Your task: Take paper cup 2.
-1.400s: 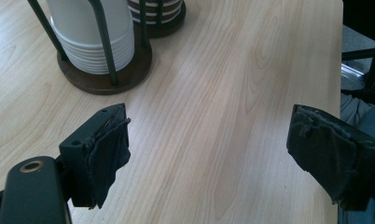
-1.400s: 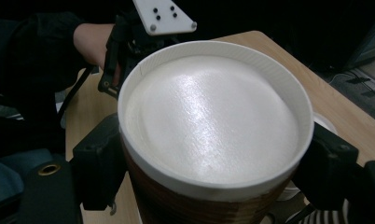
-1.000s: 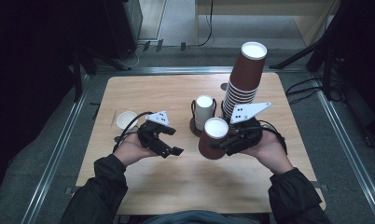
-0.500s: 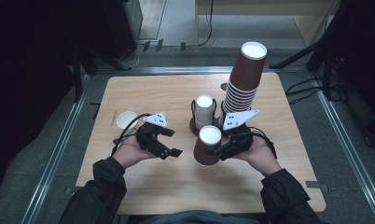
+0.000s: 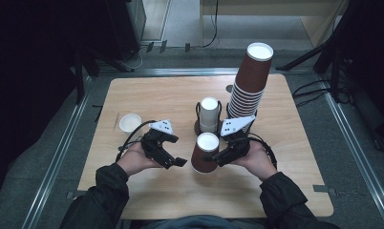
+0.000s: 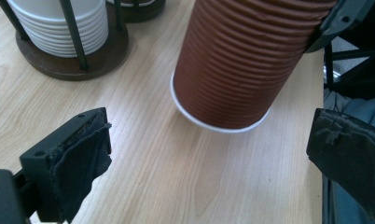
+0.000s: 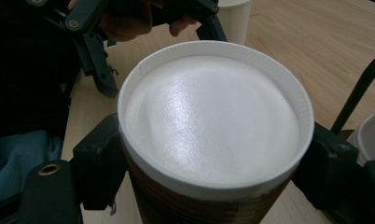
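Note:
A brown ribbed paper cup (image 5: 204, 155) stands upside down near the table's front middle, its white base facing up. My right gripper (image 5: 219, 156) is shut on its side wall, one jaw on each side of the cup (image 7: 213, 121). In the left gripper view the cup's (image 6: 241, 70) white rim sits slightly tilted at the wood; whether it touches I cannot tell. My left gripper (image 5: 175, 160) is open just left of the cup. Its pads (image 6: 83, 158) stand wide apart with bare wood between them.
A tall stack of upside-down brown cups (image 5: 250, 81) rises at the back right. A dark wire holder (image 5: 197, 125) with a white stack (image 6: 64, 28) stands behind the held cup. A small white cup (image 5: 130, 122) sits at the left. Metal rails edge the table (image 5: 276, 191).
My right gripper has carried the brown cup left and toward the person, away from the tall stack and closer to the left gripper. The left gripper has barely moved.

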Available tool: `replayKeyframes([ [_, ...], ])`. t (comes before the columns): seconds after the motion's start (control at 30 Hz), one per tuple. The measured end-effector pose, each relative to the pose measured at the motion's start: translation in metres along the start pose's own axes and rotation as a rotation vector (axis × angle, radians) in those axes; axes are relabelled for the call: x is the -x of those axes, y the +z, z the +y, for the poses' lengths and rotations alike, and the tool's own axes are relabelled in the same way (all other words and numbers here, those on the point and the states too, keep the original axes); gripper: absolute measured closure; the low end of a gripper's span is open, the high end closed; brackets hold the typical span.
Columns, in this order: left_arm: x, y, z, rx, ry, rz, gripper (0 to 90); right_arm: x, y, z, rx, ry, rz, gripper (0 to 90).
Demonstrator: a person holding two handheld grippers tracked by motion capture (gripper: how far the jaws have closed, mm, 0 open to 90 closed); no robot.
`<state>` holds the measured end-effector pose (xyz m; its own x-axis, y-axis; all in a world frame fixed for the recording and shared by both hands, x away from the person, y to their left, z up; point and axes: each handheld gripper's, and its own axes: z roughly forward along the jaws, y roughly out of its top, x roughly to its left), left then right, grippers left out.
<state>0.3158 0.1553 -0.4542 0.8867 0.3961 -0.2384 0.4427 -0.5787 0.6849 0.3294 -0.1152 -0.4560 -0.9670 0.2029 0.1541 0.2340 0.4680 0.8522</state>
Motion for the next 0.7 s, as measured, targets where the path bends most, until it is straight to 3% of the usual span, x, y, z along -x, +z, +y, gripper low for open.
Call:
replayKeyframes([
  [0.37,0.004,0.012,-0.001,-0.045,0.041,0.006,0.0,0.001,0.006,0.0,0.1,0.007,0.022,21.1],
  [0.7,0.004,0.02,0.0,-0.029,0.054,-0.038,0.0,-0.001,0.005,0.003,0.168,0.015,0.052,21.2],
])
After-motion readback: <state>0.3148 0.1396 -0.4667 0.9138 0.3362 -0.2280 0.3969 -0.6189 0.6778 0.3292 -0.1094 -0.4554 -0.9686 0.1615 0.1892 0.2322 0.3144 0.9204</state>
